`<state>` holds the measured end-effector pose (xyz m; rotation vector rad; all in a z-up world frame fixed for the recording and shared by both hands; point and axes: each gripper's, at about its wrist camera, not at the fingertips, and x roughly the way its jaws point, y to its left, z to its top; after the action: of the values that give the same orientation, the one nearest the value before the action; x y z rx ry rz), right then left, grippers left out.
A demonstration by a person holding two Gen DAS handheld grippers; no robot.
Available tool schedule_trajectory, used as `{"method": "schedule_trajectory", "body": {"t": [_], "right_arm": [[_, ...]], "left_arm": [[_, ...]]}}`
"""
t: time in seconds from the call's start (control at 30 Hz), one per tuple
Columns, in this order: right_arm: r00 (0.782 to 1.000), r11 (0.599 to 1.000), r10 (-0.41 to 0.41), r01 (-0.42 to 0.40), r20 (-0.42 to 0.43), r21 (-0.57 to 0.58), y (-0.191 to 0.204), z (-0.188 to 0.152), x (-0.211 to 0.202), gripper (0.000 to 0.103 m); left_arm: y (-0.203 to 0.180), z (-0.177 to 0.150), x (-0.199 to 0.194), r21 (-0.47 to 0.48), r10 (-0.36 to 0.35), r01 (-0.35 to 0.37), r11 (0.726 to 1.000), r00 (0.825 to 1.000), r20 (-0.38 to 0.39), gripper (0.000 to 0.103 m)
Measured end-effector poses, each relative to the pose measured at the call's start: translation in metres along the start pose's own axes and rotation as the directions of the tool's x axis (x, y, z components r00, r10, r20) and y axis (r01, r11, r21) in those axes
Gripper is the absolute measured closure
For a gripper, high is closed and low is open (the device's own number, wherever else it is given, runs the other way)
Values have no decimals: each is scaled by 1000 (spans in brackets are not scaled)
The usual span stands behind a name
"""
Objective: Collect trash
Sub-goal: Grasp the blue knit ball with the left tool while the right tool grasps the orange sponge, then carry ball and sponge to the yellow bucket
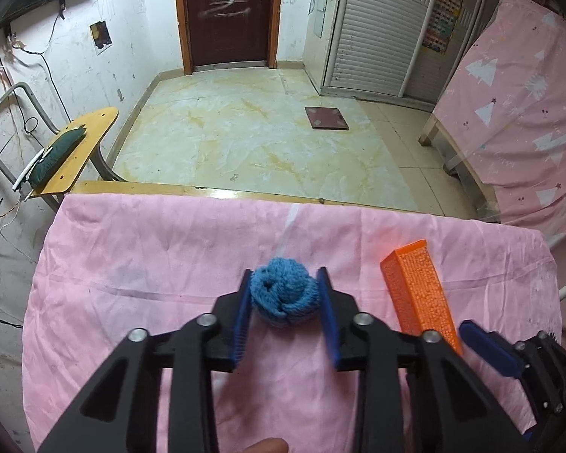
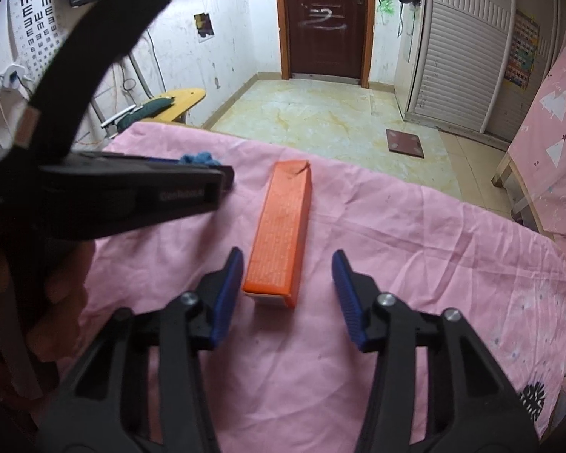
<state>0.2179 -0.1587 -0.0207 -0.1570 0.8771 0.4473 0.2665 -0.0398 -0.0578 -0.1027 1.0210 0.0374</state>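
Left jaws pressed on the blue yarn ball [image 1: 285,296], right jaws apart around the orange box [image 2: 281,226], untouched, eye chart [image 2: 34,11] only in my right view.

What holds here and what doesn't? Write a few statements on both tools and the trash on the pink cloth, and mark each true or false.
1. The blue woolly ball sits between the fingers of the left tool. True.
2. The right tool is clamped on the orange box. False: the box lies between its fingers, with a gap on one side.
3. The orange box stands upright. False: it lies flat on the pink cloth.
4. The brown door is shut. True.
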Motion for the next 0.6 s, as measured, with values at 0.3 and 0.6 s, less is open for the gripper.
{"method": "schedule_trajectory", "body": {"t": [0.3,0.6], "right_arm": [[1000,1000,-5,5,21,-4,3,-5,-2,81],[996,999,-31,27,89,38,-5,-8,-26,81]], "left_arm": [[-8,-9,-9,23,18,-19,1000,999,50,83],[-21,-23,-48,41,25,-31,999,991,128,83]]}}
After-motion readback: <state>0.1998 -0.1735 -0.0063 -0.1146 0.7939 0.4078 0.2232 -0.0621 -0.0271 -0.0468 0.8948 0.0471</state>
